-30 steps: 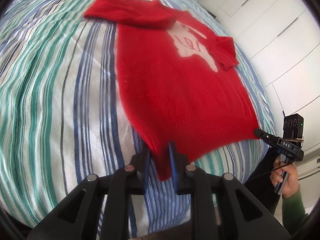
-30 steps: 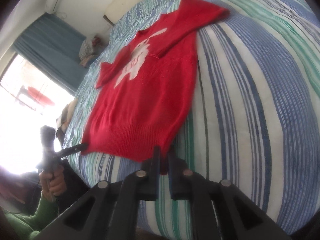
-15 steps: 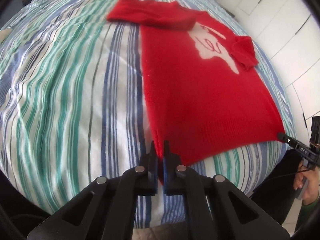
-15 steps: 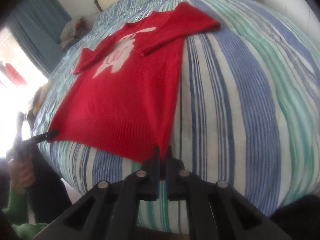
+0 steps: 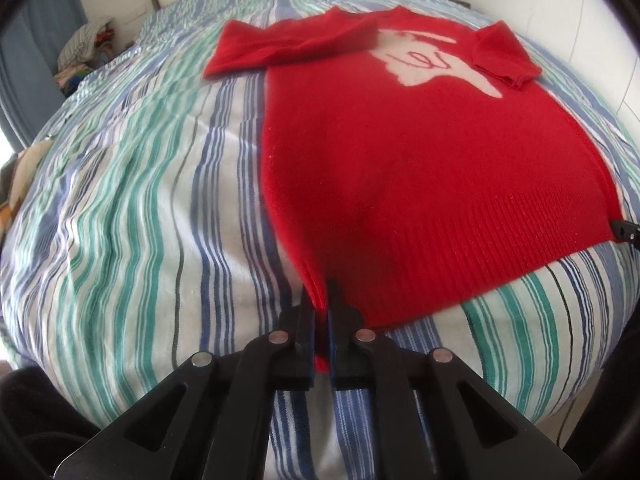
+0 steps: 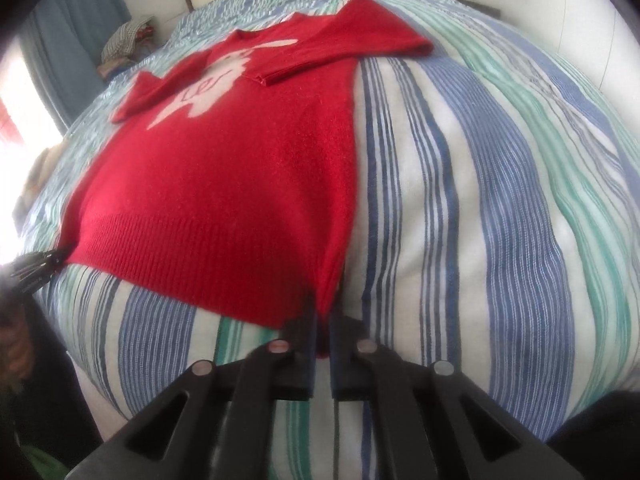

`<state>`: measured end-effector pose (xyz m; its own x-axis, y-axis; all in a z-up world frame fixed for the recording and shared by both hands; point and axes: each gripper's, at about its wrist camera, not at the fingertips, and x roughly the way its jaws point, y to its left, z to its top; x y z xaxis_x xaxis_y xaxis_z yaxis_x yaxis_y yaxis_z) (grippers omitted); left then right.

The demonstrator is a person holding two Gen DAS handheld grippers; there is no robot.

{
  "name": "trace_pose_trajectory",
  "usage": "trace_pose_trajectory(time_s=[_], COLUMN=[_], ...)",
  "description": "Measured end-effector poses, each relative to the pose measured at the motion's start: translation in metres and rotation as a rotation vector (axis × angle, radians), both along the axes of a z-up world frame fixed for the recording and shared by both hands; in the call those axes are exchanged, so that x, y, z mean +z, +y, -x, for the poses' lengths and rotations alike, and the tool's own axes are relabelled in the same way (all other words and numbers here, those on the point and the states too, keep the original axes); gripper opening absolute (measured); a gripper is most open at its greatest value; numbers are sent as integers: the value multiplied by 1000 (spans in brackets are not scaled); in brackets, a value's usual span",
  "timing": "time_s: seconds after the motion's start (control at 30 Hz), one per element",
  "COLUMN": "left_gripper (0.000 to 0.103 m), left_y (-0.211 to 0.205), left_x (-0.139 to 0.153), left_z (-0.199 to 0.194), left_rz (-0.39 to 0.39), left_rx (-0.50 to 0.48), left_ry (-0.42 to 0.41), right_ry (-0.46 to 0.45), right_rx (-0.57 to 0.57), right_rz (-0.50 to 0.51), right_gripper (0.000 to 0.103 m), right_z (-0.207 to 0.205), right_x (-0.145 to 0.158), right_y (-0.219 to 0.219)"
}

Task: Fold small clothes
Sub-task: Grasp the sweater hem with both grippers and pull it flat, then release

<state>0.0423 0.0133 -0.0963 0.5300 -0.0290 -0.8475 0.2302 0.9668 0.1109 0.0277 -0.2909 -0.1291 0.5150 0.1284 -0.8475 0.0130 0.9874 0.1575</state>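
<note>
A small red sweater (image 5: 400, 152) with a white figure on the chest lies flat on the striped bed, both sleeves folded across the chest. My left gripper (image 5: 322, 304) is shut on the sweater's near left hem corner. In the right wrist view the sweater (image 6: 240, 168) spreads away to the left, and my right gripper (image 6: 322, 316) is shut on its near right hem corner. The right gripper's tip shows at the far right edge of the left wrist view (image 5: 626, 232), and the left gripper's tip shows at the left edge of the right wrist view (image 6: 36, 266).
The bed cover (image 5: 140, 208) has blue, green and white stripes and fills both views. A pile of clothes (image 5: 84, 48) lies by the blue curtain at the back left. White cupboard doors (image 5: 600, 12) stand to the right.
Both grippers stay shut on the hem corners. Both views have swung towards the head of the bed. The hem now lies straighter and tauter between the two grippers.
</note>
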Motion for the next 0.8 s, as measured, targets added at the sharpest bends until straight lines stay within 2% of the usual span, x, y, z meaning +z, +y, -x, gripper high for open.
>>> trace_pose_trajectory(time_s=[0.07,0.13,0.2,0.23,0.33,0.4,0.53,0.67,0.8], left_gripper=[10,23,55,64,67,72,84,85,85], left_y=[-5,-9,-9,-6,9,18,29,43,56], left_x=[1,3,5,7,9,12,18,22,45], left_z=[3,5,7,6,2,2,9,23,28], left_rz=[-51,-109,-169,-180,-92,-40,12,21,67], left_rx=[-11,-8,24,41,71,92,90,100,131], left_ry=[-26,-54,-83,-88,-41,-9,35,73,14], right_ry=[-26,-37,-38,-36,-31,-28,3,26,5], right_rx=[-2,-3,-7,-8,-10,-6,0,-29,-84], right_rz=[7,9,8,9,20,21,18,18,53], right_gripper=[7,9,16,19,37,50,52,52,52], right_z=[5,8,11,12,13,16,26,40,50], right_x=[0,2,3,5,8,10,11,19,36], right_y=[2,2,1,0,4,4,2,-14,-35])
